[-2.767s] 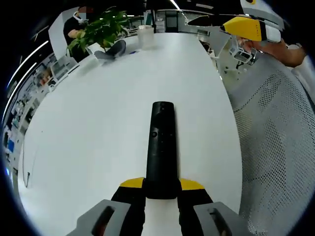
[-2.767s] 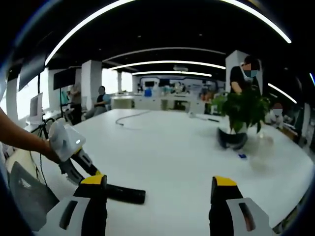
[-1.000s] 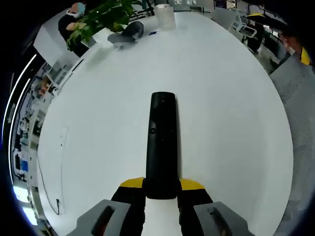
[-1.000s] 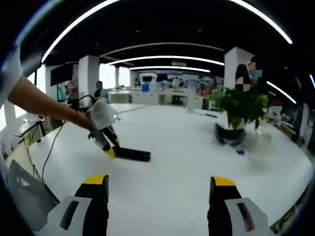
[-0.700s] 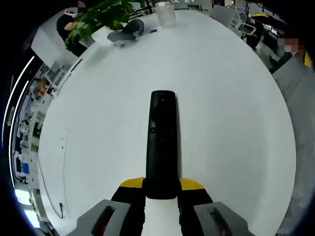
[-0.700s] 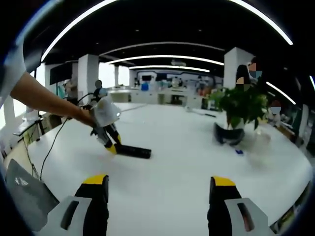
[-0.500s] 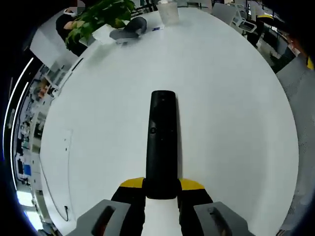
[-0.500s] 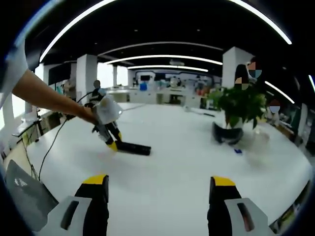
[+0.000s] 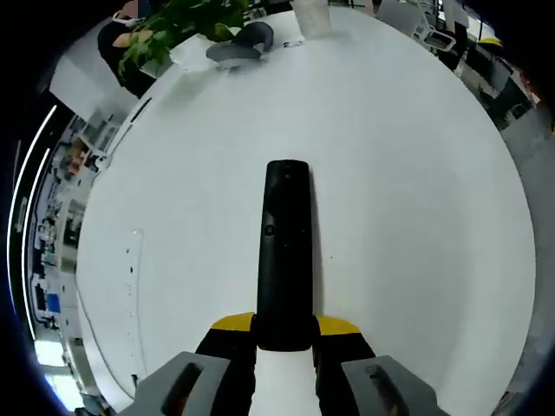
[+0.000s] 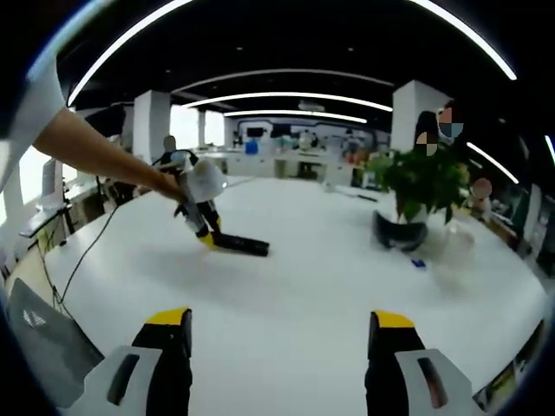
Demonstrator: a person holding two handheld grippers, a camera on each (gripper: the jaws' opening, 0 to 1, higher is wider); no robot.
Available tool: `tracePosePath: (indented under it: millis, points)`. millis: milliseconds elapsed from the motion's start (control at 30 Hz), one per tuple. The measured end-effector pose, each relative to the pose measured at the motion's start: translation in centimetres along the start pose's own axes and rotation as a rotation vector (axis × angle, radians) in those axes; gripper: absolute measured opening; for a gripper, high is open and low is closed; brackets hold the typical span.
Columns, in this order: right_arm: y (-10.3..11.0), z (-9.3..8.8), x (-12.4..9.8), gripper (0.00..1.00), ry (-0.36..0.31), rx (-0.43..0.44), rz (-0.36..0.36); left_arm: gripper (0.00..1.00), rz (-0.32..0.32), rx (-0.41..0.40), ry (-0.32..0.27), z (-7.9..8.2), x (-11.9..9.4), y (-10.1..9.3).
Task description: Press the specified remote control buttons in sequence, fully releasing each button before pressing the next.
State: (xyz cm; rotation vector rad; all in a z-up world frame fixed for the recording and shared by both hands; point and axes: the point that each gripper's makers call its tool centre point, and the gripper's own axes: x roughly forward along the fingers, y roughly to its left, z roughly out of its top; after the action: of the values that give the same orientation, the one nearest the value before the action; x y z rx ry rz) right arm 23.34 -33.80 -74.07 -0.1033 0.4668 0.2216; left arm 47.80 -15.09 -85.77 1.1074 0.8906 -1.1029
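While its yellow-tipped jaws close on the near end of a black remote control (image 9: 285, 251), the left gripper (image 9: 285, 334) holds the remote lengthwise over a wide white table (image 9: 416, 173), the far end pointing away toward the table's middle. A small round button shows partway along the remote's top face. From the right gripper view, the same remote (image 10: 239, 245) appears well across the table, its free end low at the white surface, gripped at one end by the left gripper (image 10: 208, 238), which a person's bare arm (image 10: 104, 156) reaches in to hold. The right gripper (image 10: 276, 334) hovers above the near part of the table (image 10: 286, 295) with its two jaws spread wide apart and nothing between them. A leafy potted plant (image 10: 423, 186) stands on the far right of the table, well apart from the remote, with a dark curved object (image 10: 401, 234) at its base. The plant (image 9: 186, 17) also sits at the table's far edge in the left gripper view.
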Motion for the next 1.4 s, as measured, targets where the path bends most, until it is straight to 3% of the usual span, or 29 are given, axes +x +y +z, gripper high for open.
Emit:
tracePosePath:
  millis: [133,367,433,467,567,733,767,833,933,1033,1167,1233,1267,1333,1400]
  points:
    - [-0.1,0.2,-0.1,0.83,-0.009,0.015,-0.001,0.24,-0.042,-0.042,0.000,-0.3,0.5,-0.6]
    - [0.1,0.2,-0.2,0.83,-0.011,0.011,0.003,0.24,-0.042,-0.024,-0.017,-0.4,0.4,-0.5]
    - [0.1,0.3,-0.2,0.83,-0.012,0.011,0.003,0.29,-0.003,-0.028,-0.033,-0.3,0.3,-0.1]
    - [0.1,0.3,-0.2,0.83,-0.015,0.013,0.005,0.34,0.053,-0.056,-0.041,-0.4,0.1,0.7]
    - [0.1,0.5,-0.3,0.84,-0.027,0.016,0.005,0.45,0.085,-0.124,-0.060,-0.6,-0.1,1.2]
    - [0.0,0.9,-0.5,0.86,-0.046,0.009,-0.003,0.50,0.153,-0.278,-0.104,-1.4,-0.4,1.6]
    - [0.0,0.9,-0.5,0.86,-0.049,0.008,-0.002,0.52,0.163,-0.339,-0.114,-1.7,-0.4,1.6]
    - [0.1,0.9,-0.5,0.86,-0.048,0.013,0.001,0.60,0.223,-0.405,-0.126,-2.3,-0.7,2.4]
    - [0.0,1.3,-0.8,0.87,-0.077,0.006,-0.006,0.68,0.249,-0.568,-0.131,-3.4,-0.9,2.5]
    - [-0.2,1.8,-1.0,0.88,-0.106,0.002,-0.013,0.76,0.282,-0.674,-0.151,-4.4,-0.9,2.9]
    - [-0.5,2.2,-1.1,0.91,-0.128,0.011,-0.029,0.94,0.334,-0.820,-0.182,-6.1,-1.0,3.3]
    - [-0.5,2.2,-1.1,0.91,-0.134,0.013,-0.030,0.96,0.331,-0.901,-0.189,-6.7,-0.9,3.0]
    - [-0.6,2.3,-1.1,0.91,-0.135,0.012,-0.031,0.97,0.290,-1.005,-0.179,-7.3,-0.6,2.1]
    - [-0.6,2.2,-1.1,0.91,-0.132,0.009,-0.035,0.96,0.302,-1.083,-0.179,-8.1,-0.6,2.0]
    - [-0.6,2.2,-1.1,0.92,-0.131,0.010,-0.034,0.97,0.298,-1.181,-0.231,-8.2,-0.9,1.9]
